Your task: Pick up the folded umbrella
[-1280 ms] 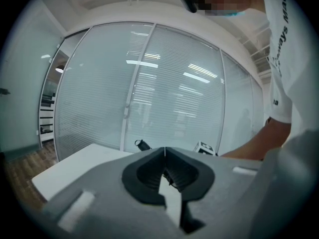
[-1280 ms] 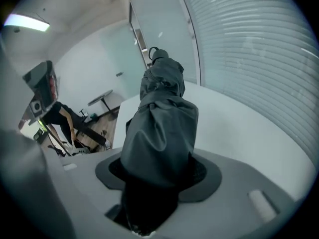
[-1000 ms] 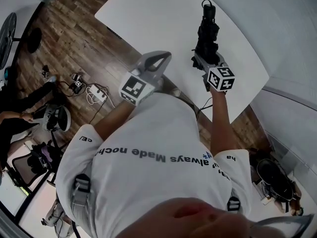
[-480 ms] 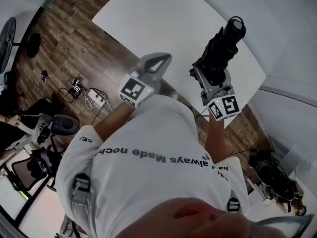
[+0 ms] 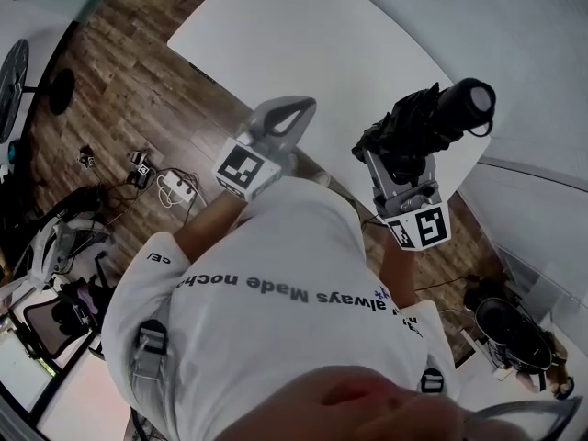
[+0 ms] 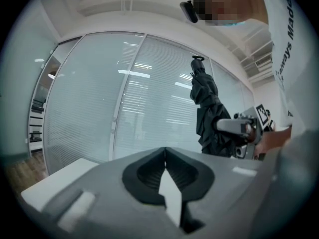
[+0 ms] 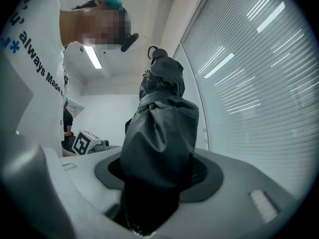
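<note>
The folded black umbrella [image 5: 418,129] is off the white table [image 5: 303,53], its round handle end [image 5: 473,99] pointing up and to the right. My right gripper [image 5: 393,152] is shut on its lower part. In the right gripper view the umbrella [image 7: 159,128] fills the space between the jaws of that gripper [image 7: 157,176] and stands up from them. My left gripper [image 5: 296,110] hovers over the table's near edge, shut and empty; its jaws meet at the tips [image 6: 164,156]. From the left gripper view the umbrella [image 6: 207,113] stands upright to the right.
A glass wall with blinds [image 6: 139,103] runs behind the table. On the wooden floor to the left lie a power strip with cables [image 5: 179,175] and a chair [image 5: 55,310]. A dark round bin [image 5: 510,329] sits at the lower right.
My right gripper has lifted the umbrella off the table and swung it, so its handle end now points up and right. The left gripper has barely shifted.
</note>
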The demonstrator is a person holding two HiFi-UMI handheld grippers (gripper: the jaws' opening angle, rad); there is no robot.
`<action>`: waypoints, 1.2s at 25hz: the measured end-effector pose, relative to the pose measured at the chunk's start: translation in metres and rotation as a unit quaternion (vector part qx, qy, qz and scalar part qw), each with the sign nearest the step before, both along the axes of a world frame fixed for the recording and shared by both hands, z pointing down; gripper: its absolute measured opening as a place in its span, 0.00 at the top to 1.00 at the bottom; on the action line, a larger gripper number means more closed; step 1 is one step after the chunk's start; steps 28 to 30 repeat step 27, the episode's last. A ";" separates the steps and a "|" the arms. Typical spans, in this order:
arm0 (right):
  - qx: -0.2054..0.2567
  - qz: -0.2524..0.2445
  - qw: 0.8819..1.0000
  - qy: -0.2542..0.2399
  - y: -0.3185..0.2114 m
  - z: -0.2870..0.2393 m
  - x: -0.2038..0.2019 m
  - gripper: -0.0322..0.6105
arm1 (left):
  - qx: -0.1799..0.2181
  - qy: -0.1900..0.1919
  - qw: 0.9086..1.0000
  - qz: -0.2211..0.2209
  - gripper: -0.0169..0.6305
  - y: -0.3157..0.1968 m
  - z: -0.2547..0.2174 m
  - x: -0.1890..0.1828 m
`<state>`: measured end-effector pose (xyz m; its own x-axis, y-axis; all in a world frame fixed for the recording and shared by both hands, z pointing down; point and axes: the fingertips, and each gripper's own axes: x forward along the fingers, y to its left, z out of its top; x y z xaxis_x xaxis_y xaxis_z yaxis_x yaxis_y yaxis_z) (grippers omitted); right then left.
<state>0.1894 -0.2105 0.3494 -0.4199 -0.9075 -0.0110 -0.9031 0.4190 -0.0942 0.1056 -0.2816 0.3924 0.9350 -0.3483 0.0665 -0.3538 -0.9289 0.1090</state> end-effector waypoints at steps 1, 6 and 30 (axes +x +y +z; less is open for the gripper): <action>0.003 0.001 1.000 0.000 0.001 -0.001 0.000 0.55 | 0.001 0.002 1.000 0.001 0.97 0.000 -0.001 0.000; 0.010 0.010 1.000 0.003 -0.004 -0.001 -0.001 0.55 | 0.005 0.005 1.000 0.004 0.97 -0.006 -0.004 -0.005; 0.011 0.013 1.000 -0.006 -0.010 0.001 -0.008 0.55 | 0.004 0.007 1.000 -0.001 0.97 -0.015 -0.001 -0.015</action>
